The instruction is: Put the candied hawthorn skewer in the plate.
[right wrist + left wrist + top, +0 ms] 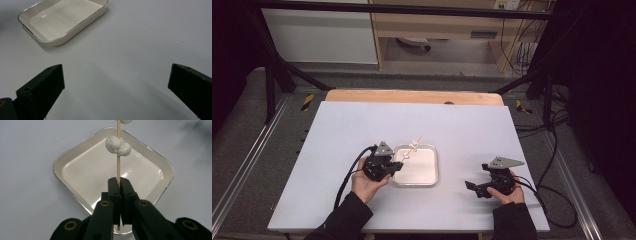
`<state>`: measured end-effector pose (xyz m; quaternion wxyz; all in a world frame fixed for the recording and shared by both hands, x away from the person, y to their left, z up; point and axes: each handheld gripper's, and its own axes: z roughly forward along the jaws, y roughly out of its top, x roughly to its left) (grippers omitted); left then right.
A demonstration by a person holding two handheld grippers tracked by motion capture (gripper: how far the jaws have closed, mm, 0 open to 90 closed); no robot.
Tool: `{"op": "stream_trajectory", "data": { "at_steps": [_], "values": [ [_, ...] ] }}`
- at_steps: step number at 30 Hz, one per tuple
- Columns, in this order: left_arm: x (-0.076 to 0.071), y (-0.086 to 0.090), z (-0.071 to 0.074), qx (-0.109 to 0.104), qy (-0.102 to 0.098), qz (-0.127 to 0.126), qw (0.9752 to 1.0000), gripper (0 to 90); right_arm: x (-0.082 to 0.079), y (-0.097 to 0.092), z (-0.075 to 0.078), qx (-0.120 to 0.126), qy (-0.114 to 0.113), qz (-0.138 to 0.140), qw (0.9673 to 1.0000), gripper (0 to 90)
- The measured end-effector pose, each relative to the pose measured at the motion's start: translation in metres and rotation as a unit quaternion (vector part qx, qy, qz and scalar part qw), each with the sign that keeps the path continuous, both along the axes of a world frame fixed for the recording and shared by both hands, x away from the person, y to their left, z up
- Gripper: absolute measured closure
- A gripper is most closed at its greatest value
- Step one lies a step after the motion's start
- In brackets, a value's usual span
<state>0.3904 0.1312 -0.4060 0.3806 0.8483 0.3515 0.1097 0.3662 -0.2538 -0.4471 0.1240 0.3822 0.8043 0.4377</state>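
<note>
Skewer held over the tray by the left hand-held gripper, right one standing by wide open.

High view: the left hand-held gripper (398, 167) sits at the near-left edge of the white tray (428, 176), holding the skewer (412, 148) slanted across the tray's far-left corner; the right hand-held gripper (473, 188) waits well to the right of the tray over bare worktop (472, 125). Left gripper view: the jaws are clamped tight on the thin stick (118, 167), white lumps (118, 144) threaded above the tray floor; best kept centred and level so anything pulled off drops inside the rim. Right gripper view: jaws spread wide, nothing between them, tray (82, 21) ahead, open worktop for the approach.
</note>
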Motion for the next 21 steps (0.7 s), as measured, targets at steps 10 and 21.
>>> {"op": "stream_trajectory", "data": {
  "at_steps": [10,21],
  "values": [
    [0.008,-0.014,-0.016,0.032,0.010,0.004,0.9994,88.6,0.000,0.001,-0.001,-0.002,0.005,0.002,1.0000,1.2],
    [0.005,-0.023,-0.028,0.057,0.025,-0.001,0.9981,88.5,0.000,0.002,-0.002,-0.004,0.005,0.005,1.0000,1.2]
  ]
}}
